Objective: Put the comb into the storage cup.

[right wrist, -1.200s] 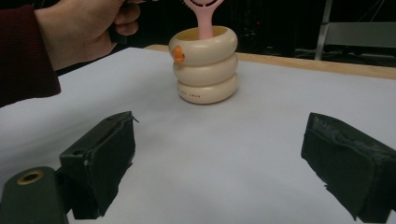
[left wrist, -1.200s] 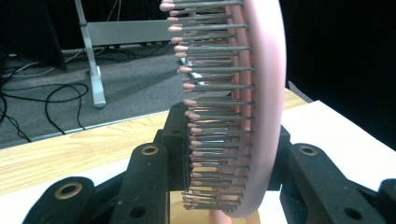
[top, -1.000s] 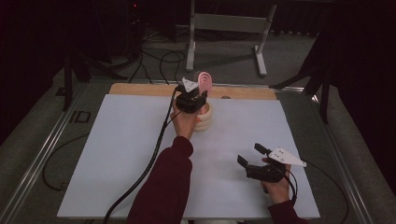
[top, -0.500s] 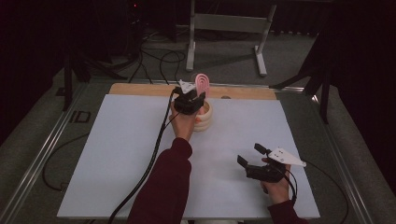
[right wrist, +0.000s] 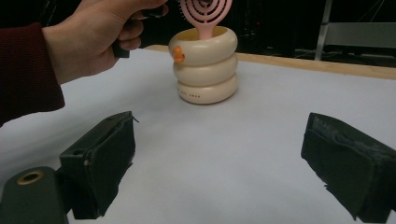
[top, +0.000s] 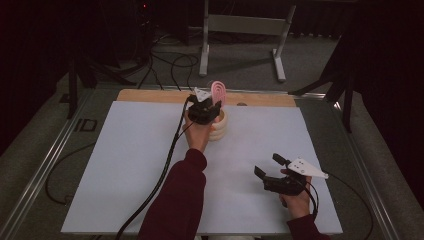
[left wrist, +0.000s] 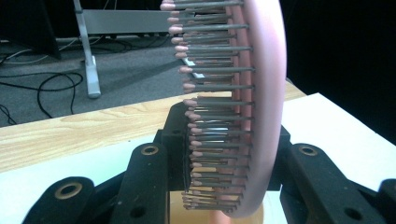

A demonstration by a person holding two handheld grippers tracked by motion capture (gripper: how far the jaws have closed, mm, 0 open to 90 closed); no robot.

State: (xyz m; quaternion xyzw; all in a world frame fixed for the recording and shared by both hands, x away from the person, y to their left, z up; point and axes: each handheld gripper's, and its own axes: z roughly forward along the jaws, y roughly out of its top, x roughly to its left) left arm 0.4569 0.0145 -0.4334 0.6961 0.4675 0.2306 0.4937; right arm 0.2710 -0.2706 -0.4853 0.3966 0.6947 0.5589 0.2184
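Now the pink hairbrush (top: 218, 93) stands handle-down in the cream ringed holder (top: 220, 125).

At the far middle of the white tabletop (top: 125, 165), the left gripper (top: 204, 111) has its jaws closed on the brush — pads pressing its head from both sides (bristles face sideways in the left gripper view). The right gripper (top: 267, 166) hovers near the front right edge, well apart from the holder, jaws wide open and empty.

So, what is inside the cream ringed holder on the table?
The pink hairbrush stands in the cream holder, handle down, head above the rim, clamped by the left gripper. The holder's wall hides the handle's lower end and the bottom.
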